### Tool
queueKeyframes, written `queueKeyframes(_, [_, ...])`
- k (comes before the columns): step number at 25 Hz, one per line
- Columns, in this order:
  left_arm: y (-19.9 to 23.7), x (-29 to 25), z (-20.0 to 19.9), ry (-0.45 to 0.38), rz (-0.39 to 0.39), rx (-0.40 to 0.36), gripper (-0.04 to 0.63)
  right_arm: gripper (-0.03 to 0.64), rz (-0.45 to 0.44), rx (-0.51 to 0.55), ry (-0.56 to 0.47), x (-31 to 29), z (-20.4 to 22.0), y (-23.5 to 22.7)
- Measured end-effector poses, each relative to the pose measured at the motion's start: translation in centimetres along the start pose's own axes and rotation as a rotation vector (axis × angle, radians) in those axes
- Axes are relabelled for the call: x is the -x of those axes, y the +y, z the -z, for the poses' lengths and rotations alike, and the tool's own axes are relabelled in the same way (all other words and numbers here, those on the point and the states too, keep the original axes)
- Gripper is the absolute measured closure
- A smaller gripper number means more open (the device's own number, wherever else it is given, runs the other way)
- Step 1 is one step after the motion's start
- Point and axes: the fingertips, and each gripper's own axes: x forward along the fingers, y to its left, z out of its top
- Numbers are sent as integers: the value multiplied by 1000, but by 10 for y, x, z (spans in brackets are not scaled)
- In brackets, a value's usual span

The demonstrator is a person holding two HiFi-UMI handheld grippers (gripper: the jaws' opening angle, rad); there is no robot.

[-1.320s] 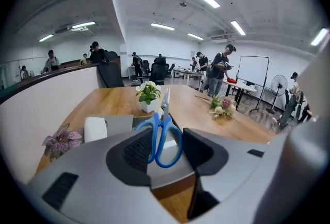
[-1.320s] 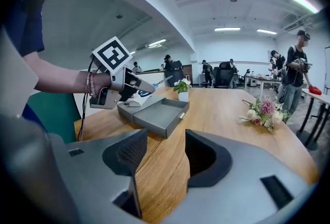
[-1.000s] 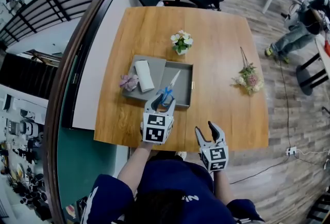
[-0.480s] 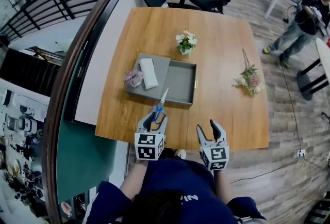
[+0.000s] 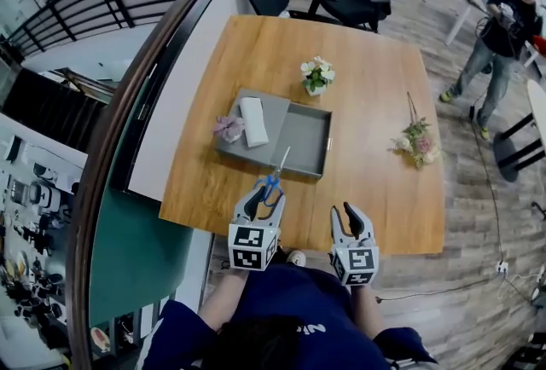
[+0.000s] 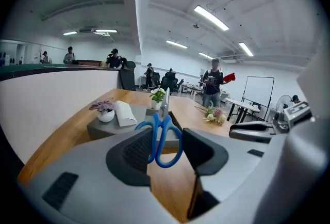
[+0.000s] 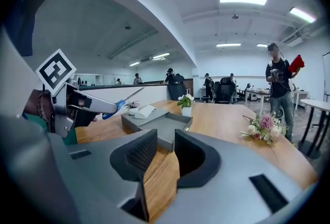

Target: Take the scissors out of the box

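**Scissors out of the box, pinched in my left claw**

An open-plan office, a wooden table beside a curved railing. At the table's near edge my left claw pinches the scissors by their blue handle loops, pads pressed on the plastic and blades pointing to the far side. Held that way, the sharp end faces away from me and the metal is clear of the pads (the loops also look like the less slippery hold).

The scissors hang above the wood just on the near side of the grey box. From the head view the blade tip overlaps the box's near wall, but the handles are plainly outside it. I judge the lift-out as good as done, with only a spot to lay them down left to choose.

My right claw hovers to the right, over the table's near edge, apart from everything. Its jaws have just been closing and stand a narrow gap apart, with nothing between them but bare wood. I read that as a hand parked out of the way of a one-claw job.

A white roll and a small purple plant sit on the box's flat left part. A pot of white flowers stands just beyond its far wall, and a dried bouquet lies well to the right.
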Motion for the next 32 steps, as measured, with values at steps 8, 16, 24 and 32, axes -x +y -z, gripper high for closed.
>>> queueKeyframes(8, [-2,4,1,-9,8,1,403,607,33,-34,-45,0,-12,-6])
queueKeyframes(16, [5,11,-2,-44,-17,13,402,609,50,19,-29,-14,-20,-9])
queueKeyframes(24, [10,18,-1,-58,-53,24,403,609,21,46,-18,-22,-20,-6])
queueKeyframes(32, [13,22,2,-62,-80,37,403,609,-1,68,-5,-27,-17,-7])
